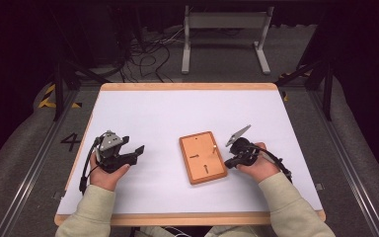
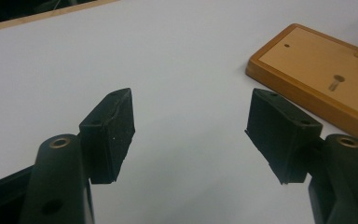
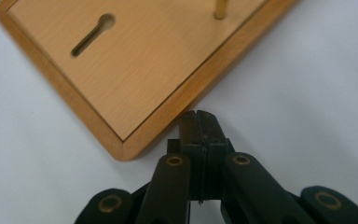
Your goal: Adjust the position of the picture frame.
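A: Your right hand-held gripper (image 3: 200, 122) first. Jaws pressed together, pads flat on each other, nothing betw. them. Tip sits just beside the corner edge of the wooden board (image 3: 135, 79), at or v. near the rim; can't tell if it touches.

B: And from above?

A: High view: your right hand-held gripper (image 1: 231, 160) is at the board's right long edge, near its lower half, your hand wrapped round the body, grey plate sticking up and back toward the far side. Cable trails off to the right over your wrist.

B: Left one?

A: Your left hand-held gripper (image 2: 191, 133): jaws spread wide, bare white surface (image 2: 121, 56) betw. the pads, nothing gripped. In high view it (image 1: 137, 150) rests low over the surface, well apart from the board, tips pointing right toward it.

B: Where's the board exactly?

A: The wooden board (image 1: 203, 157) lies flat approx. mid-surface, slightly right of centre, long axis running near-to-far w/ a small tilt. Lighter inset panel, darker raised rim. One thin peg (image 1: 212, 146) stands upright near its far right corner; in the right gripper view the peg (image 3: 221, 8) rises at the top edge. Keyhole slot (image 3: 92, 33) cut in the panel; 2 slots seen from above, one mid-left, one nearer you.

B: Beyond that?

A: White surface w/ wood trim (image 1: 187, 86). Past the far edge: grey floor, cables (image 1: 145, 54), a white metal frame (image 1: 225, 34).
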